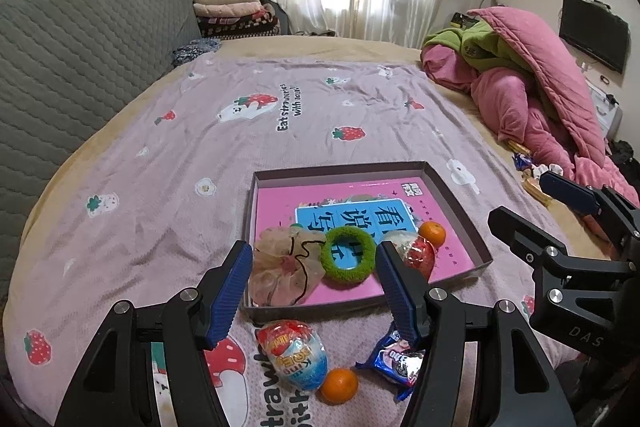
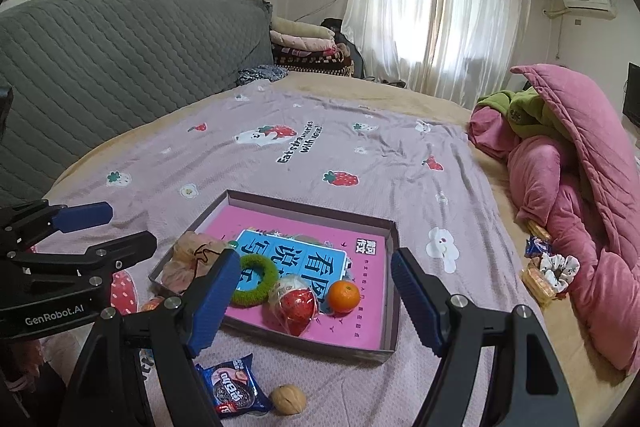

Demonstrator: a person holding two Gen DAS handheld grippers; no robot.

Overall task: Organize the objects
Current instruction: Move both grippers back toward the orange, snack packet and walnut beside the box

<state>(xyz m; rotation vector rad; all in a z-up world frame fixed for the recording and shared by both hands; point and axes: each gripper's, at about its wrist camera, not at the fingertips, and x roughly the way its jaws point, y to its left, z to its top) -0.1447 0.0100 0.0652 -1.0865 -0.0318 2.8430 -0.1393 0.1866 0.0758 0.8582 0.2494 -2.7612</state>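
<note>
Both tongs, left (image 1: 314, 291) and right (image 2: 316, 301), hang spread wide over the bed (image 2: 360, 163), pinching nothing. The shallow box (image 2: 394, 291) on the blanket holds a green ring (image 2: 256, 285), a scrunchie (image 1: 280, 267), a red egg (image 2: 294, 307) and an orange (image 2: 343, 297). A cookie pack (image 2: 234, 387) and walnut (image 2: 288, 399) lie outside, just beside it.

sunlit curtains (image 2: 432, 7) behind bed (image 2: 360, 155)

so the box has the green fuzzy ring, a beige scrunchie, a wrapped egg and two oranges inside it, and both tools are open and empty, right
Nearly. The box holds only one orange, beside the wrapped egg, the green fuzzy ring and the beige scrunchie. The second orange lies outside on the bedspread, as the left wrist view shows. The left tool and right tool are open and empty.
</note>
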